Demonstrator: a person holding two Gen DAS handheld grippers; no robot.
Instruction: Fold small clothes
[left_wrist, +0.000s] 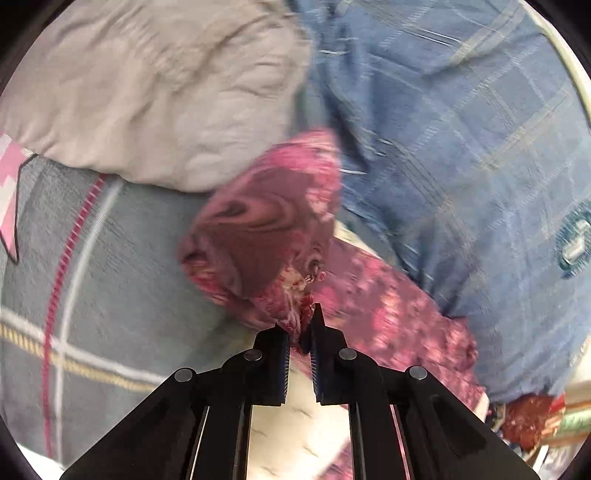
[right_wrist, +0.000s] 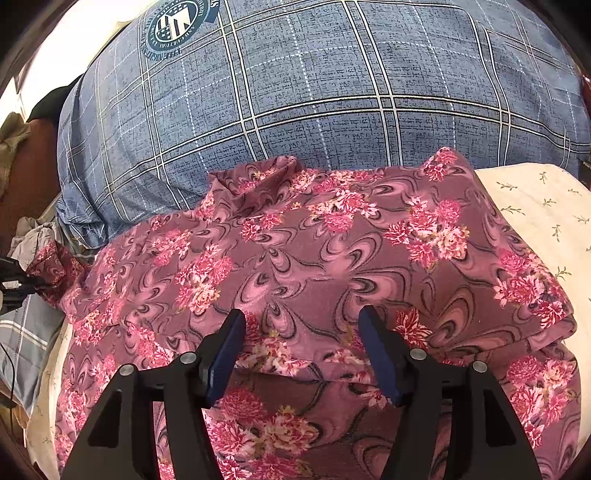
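A maroon garment with pink flowers (right_wrist: 314, 251) lies spread on a cream sheet, its far edge against a blue checked pillow. My right gripper (right_wrist: 301, 317) hovers open over the garment's near middle, and its blue pads (right_wrist: 225, 354) hold nothing. In the left wrist view my left gripper (left_wrist: 298, 326) is shut on a bunched edge of the same floral garment (left_wrist: 258, 221), which is lifted and curls back over itself. That pinched corner also shows at the far left of the right wrist view.
The blue checked pillow (right_wrist: 295, 92) with a round badge fills the far side. A beige cloth (left_wrist: 147, 92) rests on a grey checked pillow (left_wrist: 110, 258). The cream sheet with small sprigs (right_wrist: 535, 206) shows at the right. More crumpled cloth lies at the left edge.
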